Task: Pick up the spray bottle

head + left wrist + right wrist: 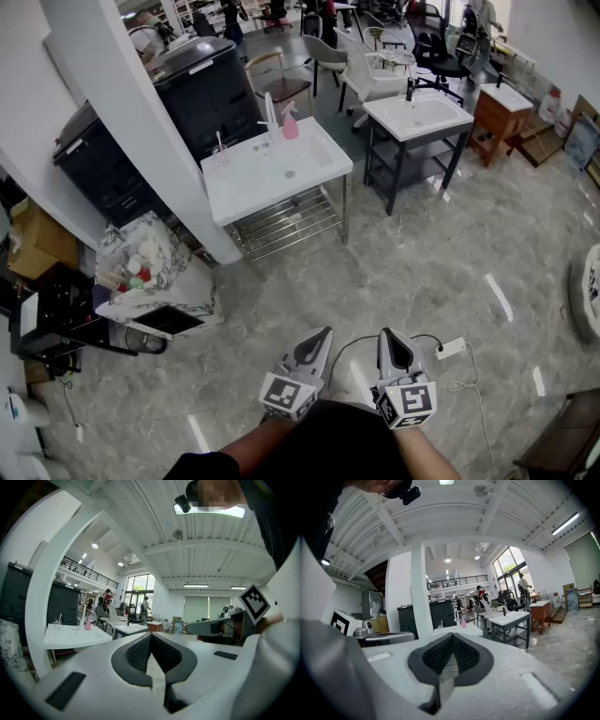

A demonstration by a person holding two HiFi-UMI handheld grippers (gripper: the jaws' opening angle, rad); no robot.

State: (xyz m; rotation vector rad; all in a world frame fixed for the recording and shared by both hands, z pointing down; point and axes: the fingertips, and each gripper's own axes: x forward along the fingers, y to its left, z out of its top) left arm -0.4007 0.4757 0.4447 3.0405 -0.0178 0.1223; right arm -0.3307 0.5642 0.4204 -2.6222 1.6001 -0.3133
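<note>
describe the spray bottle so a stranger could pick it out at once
Find the slanted white pillar; against it stands a white basin table with a wire shelf below. At its far edge, beside the tall white faucet, is the spray bottle, the only pink thing there.

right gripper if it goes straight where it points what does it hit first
Nothing near; probably the white sink table first, at its front edge or the wire shelf beneath. The spray bottle stands further back on top. Depth is unclear.

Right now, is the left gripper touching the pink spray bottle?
Apart. The head view shows the left gripper at the bottom and the pink spray bottle far off on the white counter.
</note>
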